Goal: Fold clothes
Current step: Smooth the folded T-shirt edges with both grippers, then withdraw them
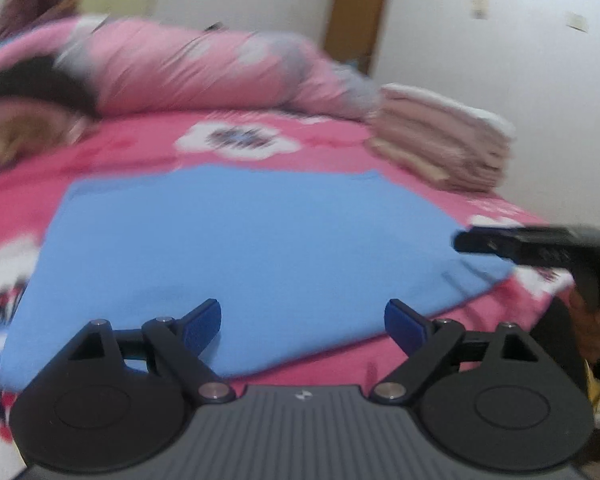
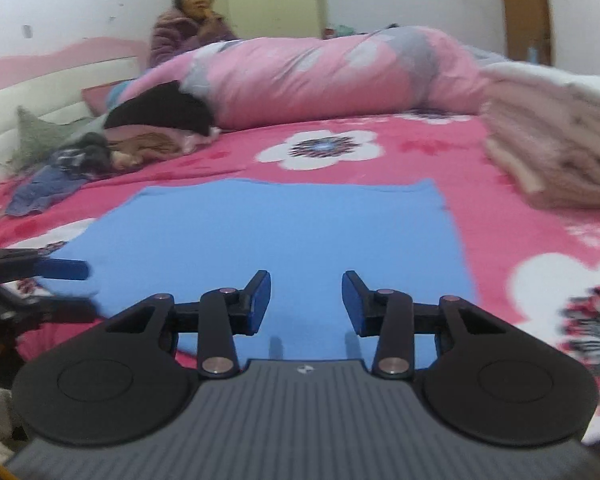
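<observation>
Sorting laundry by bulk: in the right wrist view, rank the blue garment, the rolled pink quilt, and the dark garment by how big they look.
1. Blue garment, though it lies nearest the camera.
2. Rolled pink quilt, close in apparent size.
3. Dark garment, clearly smallest.

The left wrist camera sits low just behind its own gripper (image 1: 302, 322), close over the near edge of a flat light-blue cloth (image 1: 252, 232) spread on a pink flower-printed bedspread (image 1: 140, 140). It faces up the bed, angled slightly down, towards a rolled pink quilt (image 1: 188, 68) and a stack of folded beige towels (image 1: 444, 136).

The right wrist camera rides behind the right gripper (image 2: 306, 302), equally low and near, facing the same way. Both views share the blue cloth (image 2: 284, 224), bedspread (image 2: 480, 220), quilt (image 2: 320, 76) and towel stack (image 2: 560, 148). Each sees the other gripper at its edge: the right one (image 1: 500, 242) at the left view's right side, the left one (image 2: 64, 286) at the right view's left.
</observation>
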A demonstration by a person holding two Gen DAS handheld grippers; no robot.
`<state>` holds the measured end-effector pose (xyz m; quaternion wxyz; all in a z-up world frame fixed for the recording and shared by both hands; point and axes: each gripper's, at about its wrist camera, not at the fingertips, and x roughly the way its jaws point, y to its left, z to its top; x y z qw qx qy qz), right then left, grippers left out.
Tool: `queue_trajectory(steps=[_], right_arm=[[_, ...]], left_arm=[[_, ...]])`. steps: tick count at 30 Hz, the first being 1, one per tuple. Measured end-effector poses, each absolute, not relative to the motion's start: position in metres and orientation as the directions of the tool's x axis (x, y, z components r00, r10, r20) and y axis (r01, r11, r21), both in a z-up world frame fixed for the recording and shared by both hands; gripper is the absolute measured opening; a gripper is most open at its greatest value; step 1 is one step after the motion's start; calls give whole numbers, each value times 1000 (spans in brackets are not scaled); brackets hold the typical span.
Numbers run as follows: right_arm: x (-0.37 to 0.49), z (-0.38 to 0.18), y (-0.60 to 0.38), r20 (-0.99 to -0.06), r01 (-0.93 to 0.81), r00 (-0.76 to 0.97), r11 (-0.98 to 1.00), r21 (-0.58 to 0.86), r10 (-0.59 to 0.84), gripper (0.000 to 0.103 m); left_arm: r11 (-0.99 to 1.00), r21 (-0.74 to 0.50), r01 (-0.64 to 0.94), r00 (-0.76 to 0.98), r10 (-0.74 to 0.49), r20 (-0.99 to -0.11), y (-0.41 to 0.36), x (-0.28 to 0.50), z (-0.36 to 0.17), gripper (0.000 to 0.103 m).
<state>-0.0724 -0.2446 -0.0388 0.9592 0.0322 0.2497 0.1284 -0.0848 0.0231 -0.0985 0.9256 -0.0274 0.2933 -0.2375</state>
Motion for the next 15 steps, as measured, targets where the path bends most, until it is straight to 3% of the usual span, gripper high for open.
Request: queue_trajectory(steps=[6,15], right_arm=[[-82,-64,-241,-537,-324,759,929,179,368,40],[-87,-46,-258,-472,-291,805,933,214,359,40]], left_arm=[[887,-211,411,699,-455,-551,71,-107,-104,87],[888,-217,405,756,-459,-467,73,-86,-82,89]])
